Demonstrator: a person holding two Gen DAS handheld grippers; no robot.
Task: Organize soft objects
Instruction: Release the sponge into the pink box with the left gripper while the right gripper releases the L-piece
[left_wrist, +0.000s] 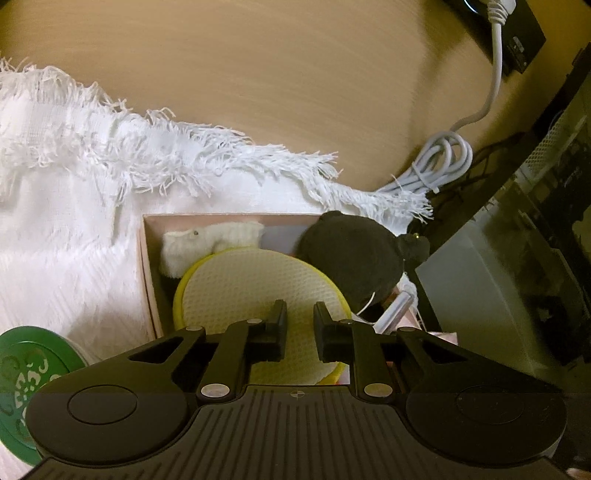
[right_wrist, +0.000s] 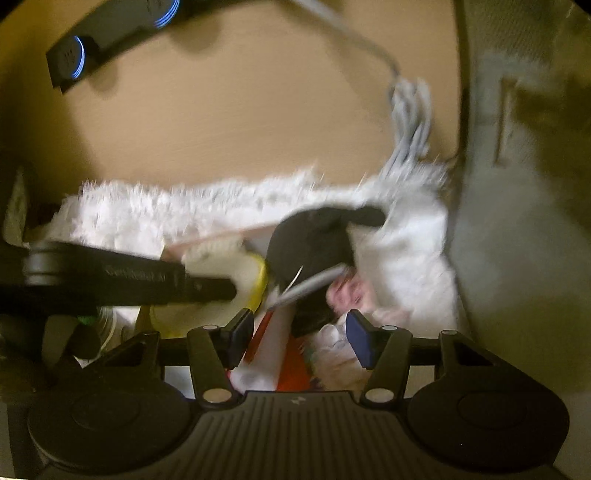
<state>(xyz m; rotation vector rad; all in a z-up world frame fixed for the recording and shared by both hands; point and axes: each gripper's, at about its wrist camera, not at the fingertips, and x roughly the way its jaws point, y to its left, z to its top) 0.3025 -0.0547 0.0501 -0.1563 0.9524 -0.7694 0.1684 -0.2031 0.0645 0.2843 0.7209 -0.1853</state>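
Note:
A pink box sits on a white fringed cloth. It holds a round yellow sponge pad, a white knitted item and a black plush toy. My left gripper hovers over the yellow pad, jaws slightly apart and empty. In the blurred right wrist view, my right gripper is open above the box's right part, over white and orange soft items. The black plush and yellow pad lie ahead. The left gripper's arm reaches in from the left.
A green patterned lid lies at the left edge. A coiled white cable and a black power strip lie on the wooden table. A grey case stands right of the box.

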